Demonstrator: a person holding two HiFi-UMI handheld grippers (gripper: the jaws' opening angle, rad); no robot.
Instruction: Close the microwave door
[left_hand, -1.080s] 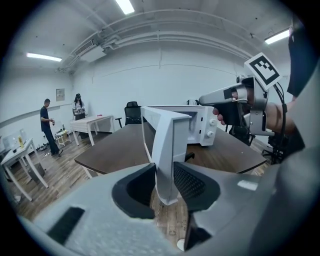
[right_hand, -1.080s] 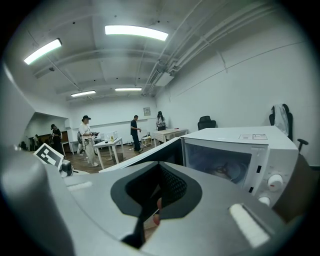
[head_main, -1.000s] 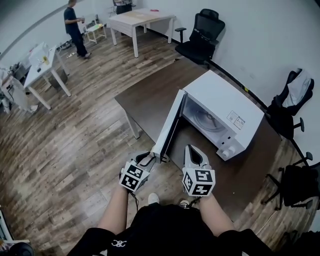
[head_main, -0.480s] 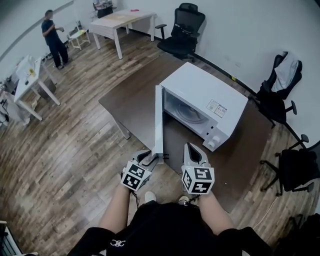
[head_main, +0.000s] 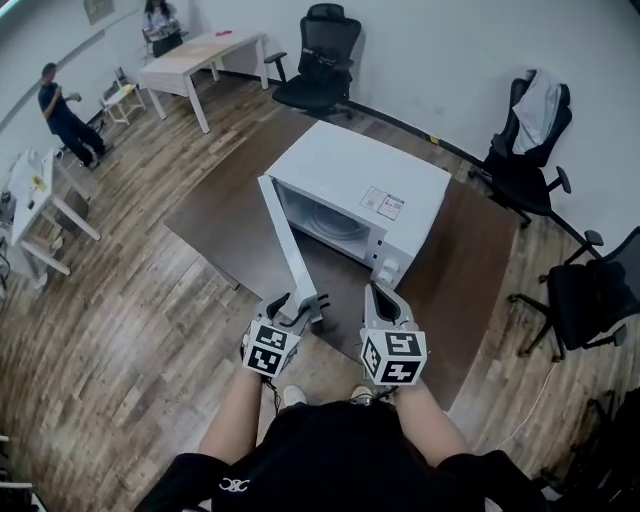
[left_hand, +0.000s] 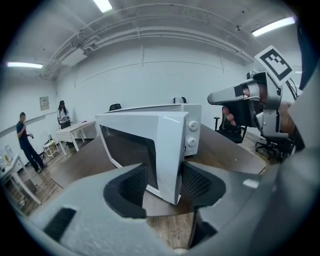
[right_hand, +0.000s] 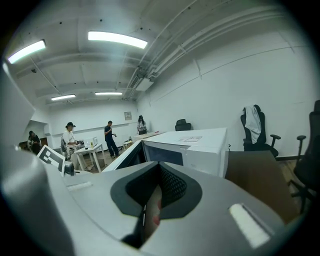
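Straddling the door (head_main: 286, 240) edge, the left gripper (head_main: 303, 301) has just opened wide; the right gripper (head_main: 384, 297) is closed, empty. Unpinched, the door may slip free and stay ajar.

A wood-plank floor (head_main: 150, 330) ran under a dark brown table (head_main: 470, 255), with white walls (head_main: 430, 60) behind. Black office chairs (head_main: 315, 50) stood along the wall, one draped with a white garment (head_main: 540, 95). A white desk (head_main: 205, 50) and a standing person (head_main: 62, 105) occupied the far end, and strip lights (right_hand: 117, 39) glowed overhead.
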